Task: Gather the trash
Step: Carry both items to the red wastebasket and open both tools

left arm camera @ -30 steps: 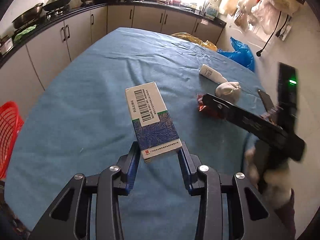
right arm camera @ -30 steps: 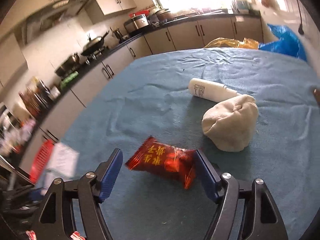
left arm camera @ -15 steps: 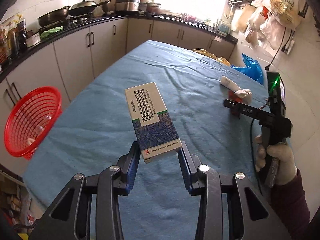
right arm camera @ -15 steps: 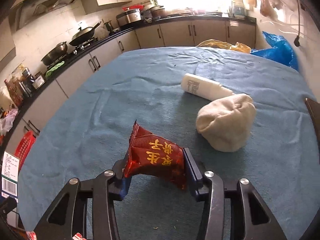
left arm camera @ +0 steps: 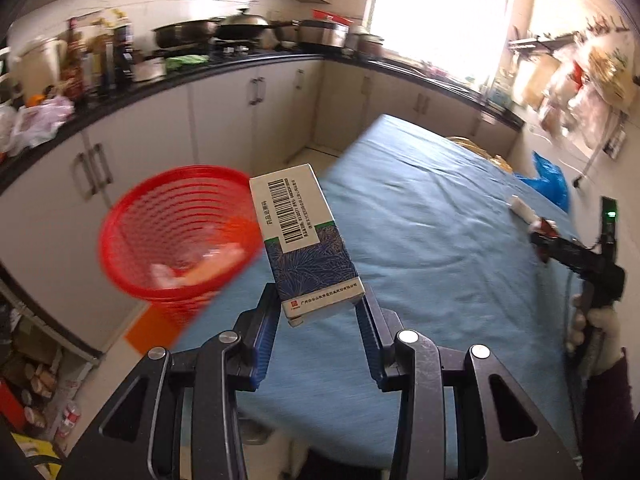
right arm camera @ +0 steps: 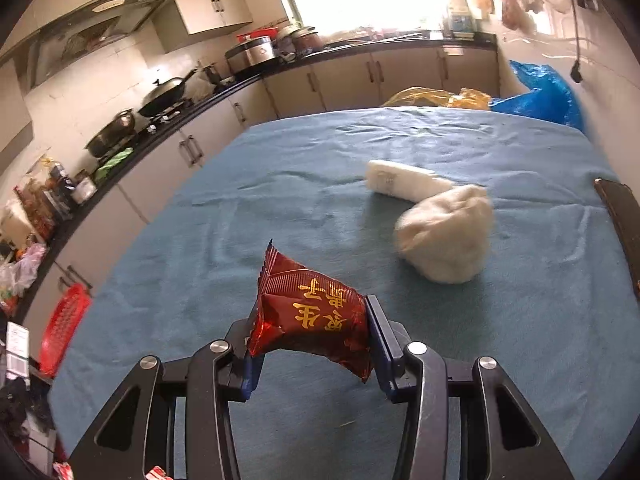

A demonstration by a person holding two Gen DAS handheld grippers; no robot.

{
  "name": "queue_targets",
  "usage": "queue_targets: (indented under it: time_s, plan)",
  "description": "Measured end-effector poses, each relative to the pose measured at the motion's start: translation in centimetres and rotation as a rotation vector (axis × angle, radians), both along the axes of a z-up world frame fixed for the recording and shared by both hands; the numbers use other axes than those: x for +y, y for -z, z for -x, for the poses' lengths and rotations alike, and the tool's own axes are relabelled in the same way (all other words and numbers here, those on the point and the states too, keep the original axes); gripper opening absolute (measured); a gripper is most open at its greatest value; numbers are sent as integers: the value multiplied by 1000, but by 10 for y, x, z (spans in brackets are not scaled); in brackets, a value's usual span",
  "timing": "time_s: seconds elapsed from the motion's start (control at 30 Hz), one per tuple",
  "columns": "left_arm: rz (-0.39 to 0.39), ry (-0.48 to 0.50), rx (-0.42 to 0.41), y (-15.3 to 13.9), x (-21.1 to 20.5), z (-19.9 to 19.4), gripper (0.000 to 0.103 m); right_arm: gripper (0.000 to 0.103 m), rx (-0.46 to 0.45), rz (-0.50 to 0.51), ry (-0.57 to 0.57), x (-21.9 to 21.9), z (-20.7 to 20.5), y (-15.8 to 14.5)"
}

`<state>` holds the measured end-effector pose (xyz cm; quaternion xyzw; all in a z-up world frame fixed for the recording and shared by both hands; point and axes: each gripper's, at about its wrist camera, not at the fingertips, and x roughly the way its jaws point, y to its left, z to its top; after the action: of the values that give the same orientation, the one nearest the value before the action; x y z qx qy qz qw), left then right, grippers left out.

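Left gripper (left arm camera: 318, 312) clamped on blue-white carton (left arm camera: 304, 236), red basket (left arm camera: 176, 232) at its 9 o'clock, contents blurred, probably scraps. Right gripper (right arm camera: 310, 340) pinches red snack wrapper (right arm camera: 310, 316) above blue worktop (right arm camera: 280, 200); white bundle (right arm camera: 444, 232) at 1 o'clock.

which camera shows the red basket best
The left wrist view: the red basket sits large just left of the box held in the left gripper, and you can look into its open mouth, though blurred. The right wrist view shows only a small side sliver of it at the left edge.
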<state>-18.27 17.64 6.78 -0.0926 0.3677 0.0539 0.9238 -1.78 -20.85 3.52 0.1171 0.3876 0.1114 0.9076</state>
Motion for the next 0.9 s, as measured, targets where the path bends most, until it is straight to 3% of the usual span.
queue_targets:
  time_s: [0.17, 0.37, 0.53, 0.73, 0.87, 0.9]
  plan:
    - [-18, -67, 3, 3, 48, 5, 37, 49, 11, -45, -124, 54, 14, -16]
    - [-21, -134, 2, 3, 105, -13, 38, 49, 54, -154, -329, 156, 14, -32]
    - [37, -142, 22, 10, 140, -35, 38, 50, 90, -220, -464, 242, 7, -34]
    - [78, -172, 28, 20, 167, -52, 38, 50, 112, -214, -562, 334, 1, -24]
    - [107, -172, 17, 23, 175, -52, 55, 68, 119, -200, -555, 365, -12, -16]
    - [110, -170, 12, 22, 175, -51, 56, 68, 121, -210, -549, 366, -14, -15]
